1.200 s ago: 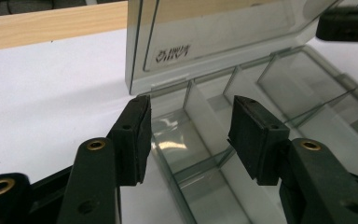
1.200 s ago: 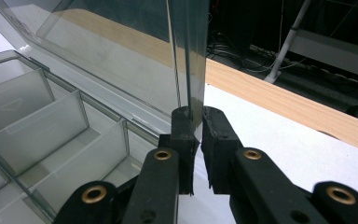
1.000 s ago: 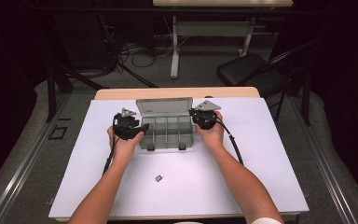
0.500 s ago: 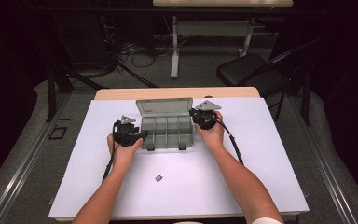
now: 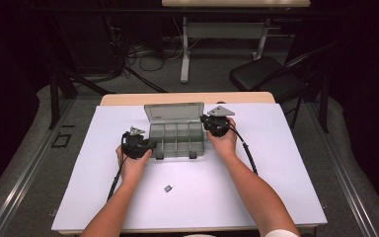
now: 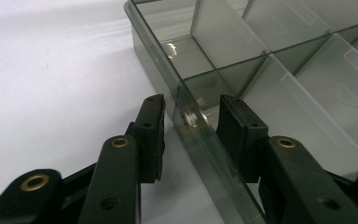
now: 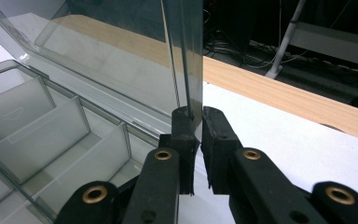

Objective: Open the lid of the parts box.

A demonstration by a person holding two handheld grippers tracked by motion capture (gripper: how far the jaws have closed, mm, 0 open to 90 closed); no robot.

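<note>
A smoky clear compartment box (image 5: 176, 140) lies mid-table with its lid (image 5: 173, 112) standing up at the back. My left gripper (image 5: 150, 145) is at the box's left wall near the front corner. In the left gripper view the jaws (image 6: 191, 105) straddle that wall (image 6: 193, 119); they have just been closing, and a gap still shows beside the left pad (image 6: 151, 126). My right gripper (image 5: 205, 121) is at the lid's right end. In the right gripper view it (image 7: 195, 112) is shut on the lid's edge (image 7: 186, 56), with empty compartments (image 7: 51, 135) below.
A small dark piece (image 5: 168, 188) lies on the white sheet (image 5: 276, 187) in front of the box. A wooden table edge (image 5: 187, 98) runs behind it. A black chair (image 5: 271, 79) and floor cables (image 5: 143, 54) lie beyond the table.
My left gripper has come down and toward the person, along the box's left wall to its front corner, with its jaws narrower. The right gripper and the lid have stayed put.
</note>
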